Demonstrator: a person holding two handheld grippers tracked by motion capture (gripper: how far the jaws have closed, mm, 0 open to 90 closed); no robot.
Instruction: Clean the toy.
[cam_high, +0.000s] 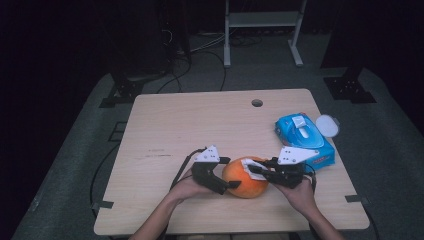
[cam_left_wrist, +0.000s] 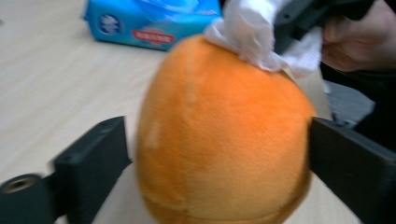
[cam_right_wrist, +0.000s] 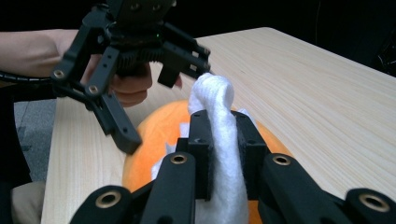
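An orange plush ball (cam_high: 246, 182) rests on the wooden table (cam_high: 200, 125) near its front edge. My left gripper (cam_high: 229, 173) comes at the ball from the left. In the left gripper view its black jaws stand wide on either side of the ball (cam_left_wrist: 219, 140), with a thin gap at the left jaw and no dent in the plush. My right gripper (cam_high: 256, 170) is shut on a white wipe (cam_right_wrist: 217, 98) and holds it against the top of the ball (cam_right_wrist: 149, 135). The wipe (cam_left_wrist: 254, 32) lies bunched on the ball's upper right.
A blue pack of wet wipes (cam_high: 302, 140) lies to the right of the ball, its white lid (cam_high: 327, 125) flipped open. A cable hole (cam_high: 257, 103) sits at the table's far edge. Stands and cables fill the dark floor behind.
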